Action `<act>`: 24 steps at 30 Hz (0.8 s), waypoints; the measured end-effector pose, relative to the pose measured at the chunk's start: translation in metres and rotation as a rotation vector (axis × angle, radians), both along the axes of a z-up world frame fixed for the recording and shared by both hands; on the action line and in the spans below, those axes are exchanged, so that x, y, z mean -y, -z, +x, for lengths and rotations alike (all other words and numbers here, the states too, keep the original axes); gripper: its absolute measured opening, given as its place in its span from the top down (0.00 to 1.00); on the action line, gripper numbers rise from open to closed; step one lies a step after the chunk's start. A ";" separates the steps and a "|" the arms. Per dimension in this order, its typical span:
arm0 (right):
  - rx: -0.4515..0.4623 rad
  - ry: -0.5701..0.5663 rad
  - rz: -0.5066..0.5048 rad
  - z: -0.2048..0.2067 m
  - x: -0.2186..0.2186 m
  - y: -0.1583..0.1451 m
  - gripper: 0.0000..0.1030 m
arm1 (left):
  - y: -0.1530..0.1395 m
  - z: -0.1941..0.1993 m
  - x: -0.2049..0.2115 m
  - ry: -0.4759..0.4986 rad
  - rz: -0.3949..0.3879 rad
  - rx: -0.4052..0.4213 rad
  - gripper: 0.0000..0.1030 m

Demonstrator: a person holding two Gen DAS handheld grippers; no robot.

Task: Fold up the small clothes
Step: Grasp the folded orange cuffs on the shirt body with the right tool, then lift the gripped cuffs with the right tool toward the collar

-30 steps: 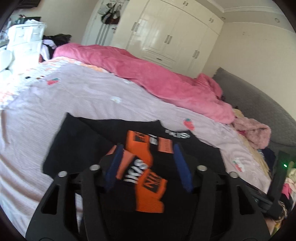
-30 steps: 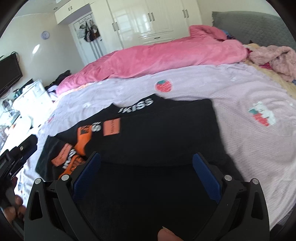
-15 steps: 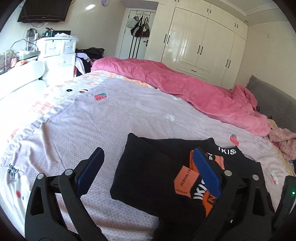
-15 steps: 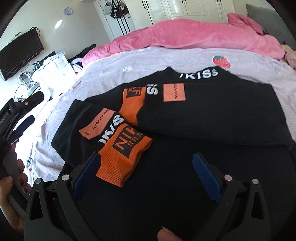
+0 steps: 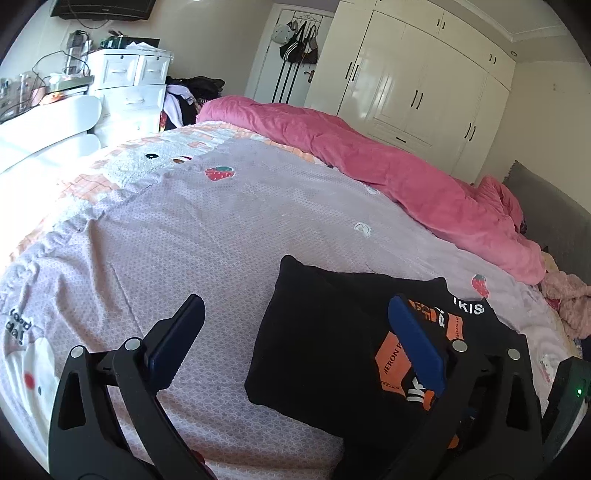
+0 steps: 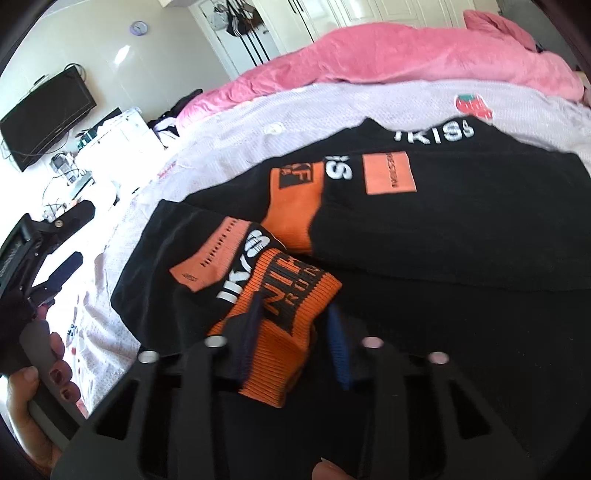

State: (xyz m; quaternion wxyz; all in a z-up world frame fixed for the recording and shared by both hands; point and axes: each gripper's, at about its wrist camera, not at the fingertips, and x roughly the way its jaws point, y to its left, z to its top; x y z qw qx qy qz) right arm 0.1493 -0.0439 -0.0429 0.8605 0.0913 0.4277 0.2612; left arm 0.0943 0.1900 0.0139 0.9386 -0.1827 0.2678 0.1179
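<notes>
Black knit garment (image 5: 325, 350) with orange ribbed cuff (image 6: 280, 325), folded flat on lilac textured bedspread (image 5: 207, 236). Right gripper (image 6: 295, 332): fingers nearly shut, pinching cuff between them. Left gripper (image 5: 295, 339): fingers spread wide, holding nothing; garment edge between and right of them. Only right view shows left hand (image 6: 33, 402) and the pinch.

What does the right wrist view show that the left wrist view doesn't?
Only the right wrist view shows the right gripper closed on the orange cuff, plus the wall clock.

Only the left wrist view shows the left gripper from behind, open and empty over the bedsheet, plus the grey headboard.

Both show the black garment and pink duvet.
</notes>
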 end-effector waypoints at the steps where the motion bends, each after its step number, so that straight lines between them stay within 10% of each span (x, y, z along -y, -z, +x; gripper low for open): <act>1: 0.015 -0.004 -0.003 -0.001 -0.002 -0.004 0.93 | 0.000 0.000 -0.001 -0.001 -0.006 0.003 0.09; 11: 0.247 -0.013 -0.045 -0.006 0.011 -0.070 0.93 | -0.004 -0.003 -0.005 -0.008 -0.011 0.018 0.09; 24: 0.328 0.185 -0.113 0.028 0.105 -0.097 0.93 | -0.003 0.001 0.004 0.014 0.017 0.008 0.09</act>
